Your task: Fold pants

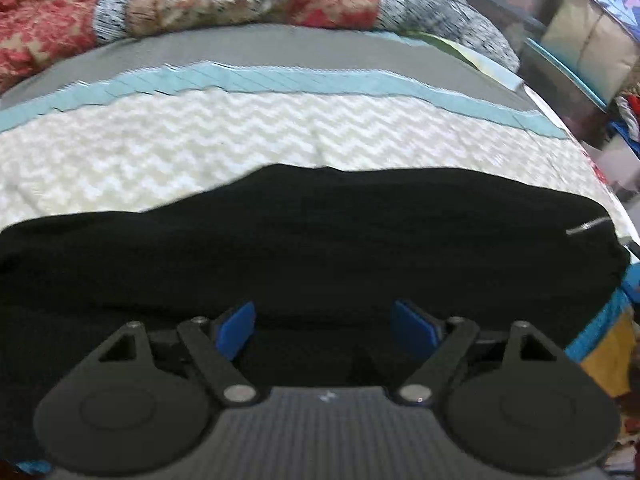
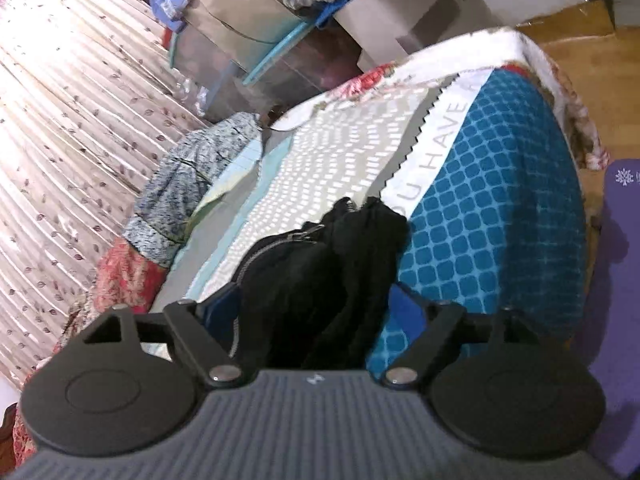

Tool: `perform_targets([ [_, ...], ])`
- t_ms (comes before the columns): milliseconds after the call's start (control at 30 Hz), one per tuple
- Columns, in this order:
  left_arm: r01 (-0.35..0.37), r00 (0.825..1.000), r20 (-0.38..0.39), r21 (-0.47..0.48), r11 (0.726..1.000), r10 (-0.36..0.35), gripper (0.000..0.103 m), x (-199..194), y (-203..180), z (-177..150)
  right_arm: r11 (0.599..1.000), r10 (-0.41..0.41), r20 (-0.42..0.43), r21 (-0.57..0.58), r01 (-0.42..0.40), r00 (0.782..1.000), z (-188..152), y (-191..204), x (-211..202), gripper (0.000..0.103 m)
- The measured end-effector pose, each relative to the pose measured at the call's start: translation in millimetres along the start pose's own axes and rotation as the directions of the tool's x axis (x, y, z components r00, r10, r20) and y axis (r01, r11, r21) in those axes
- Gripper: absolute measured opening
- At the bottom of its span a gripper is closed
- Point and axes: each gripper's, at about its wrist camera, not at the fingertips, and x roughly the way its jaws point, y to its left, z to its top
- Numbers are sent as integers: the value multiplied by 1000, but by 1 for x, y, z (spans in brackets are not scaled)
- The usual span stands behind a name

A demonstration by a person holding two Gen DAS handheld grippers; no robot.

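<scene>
Black pants (image 1: pixel 304 240) on the bed (image 1: pixel 200 140), spread as a long band ahead of and beneath the left gripper (image 1: pixel 324 324). Left fingers (image 1: pixel 236 330) spread wide over the cloth, pinching nothing. Far edge of the band fairly straight against the chevron bedspread, a zip (image 1: pixel 588 226) showing off to the right of the fingers. Looks like one lengthwise fold already laid, legs together, though layers too dark and blurred to count.

Seen from the right gripper (image 2: pixel 316 312): same pants (image 2: pixel 320 264) bunched into a ridge running up between the right fingers (image 2: pixel 406 312), zip (image 2: pixel 296 236) just beyond them. Fingers spread; blue pad at the right stands clear of the cloth, the left one half hidden behind it, so no pinch evident. Cannot tell whether the fabric merely lies between them or brushes the hidden pad.

Judged roughly midway: this end still heaped and creased, needing smoothing, then at least one crosswise fold to bring the ends together. No finished compact stack yet.
</scene>
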Motion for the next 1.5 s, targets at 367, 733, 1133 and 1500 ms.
perform_targets([
  [367, -62, 986, -155, -40, 997, 55, 62, 63, -15, 3, 963, -72, 7, -261, 72, 997, 3, 32, 8, 14],
  [733, 100, 991, -71, -119, 988, -109, 66, 30, 5, 1, 454, 194, -247, -835, -310, 949, -116, 167, -40, 14],
  [1133, 122, 991, -33, -219, 968, -133, 72, 0, 64, -35, 112, 146, -410, -898, -426, 901, -201, 177, -77, 64],
  [1500, 124, 984, 167, -354, 927, -67, 73, -78, 132, -74, 658, 12, -545, -627, -417, 839, -184, 154, 13, 37],
])
